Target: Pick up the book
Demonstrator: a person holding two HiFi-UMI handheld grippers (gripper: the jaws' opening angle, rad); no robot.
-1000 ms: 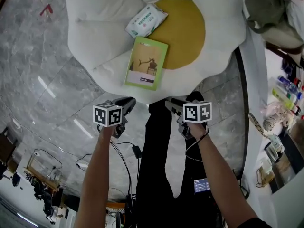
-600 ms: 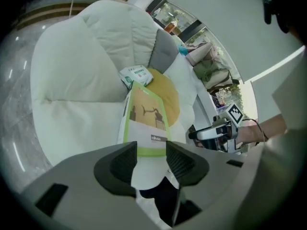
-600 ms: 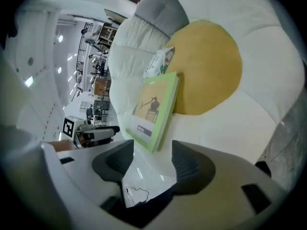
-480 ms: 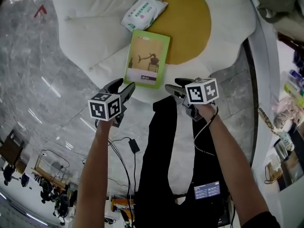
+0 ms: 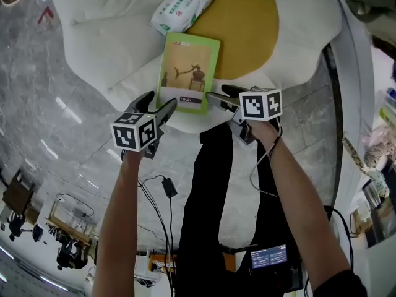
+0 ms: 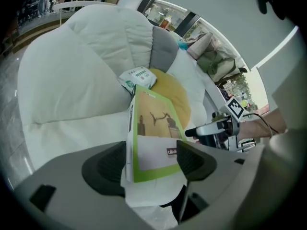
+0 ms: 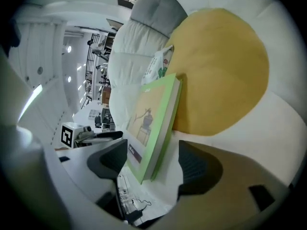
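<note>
**Head view with both gripper views, near to far.** Nearest the camera are the person's two forearms point(image 5: 120, 228), on either side of black trousers point(image 5: 210, 197). Each hand carries one gripper, and each gripper bears one marker cube point(image 5: 134, 135). The left gripper point(image 5: 158, 104) has just been opening its jaws, which stand spread wide. In the left gripper view the near end of the single book point(image 5: 187, 73) shows in the gap between the two dark pads point(image 6: 103, 169), and neither pad presses on it. The right gripper point(image 5: 218, 93) has likewise just been opening and is spread. In the right gripper view the book's near corner stands between its two pads, again without contact. Both grippers point down at the book's near short edge, the left at the near left corner and the right at the near right corner. The book has a green-bordered cover and lies flat and face up on one white flower-shaped cushion point(image 5: 105, 42). Its far right part reaches the cushion's round yellow centre point(image 5: 247, 30). Just beyond the book's far left corner lies one packet of wet wipes point(image 5: 181, 6), partly on a white petal and partly on the yellow centre. A grey marble-patterned floor point(image 5: 55, 135) surrounds the cushion on the left.
</note>
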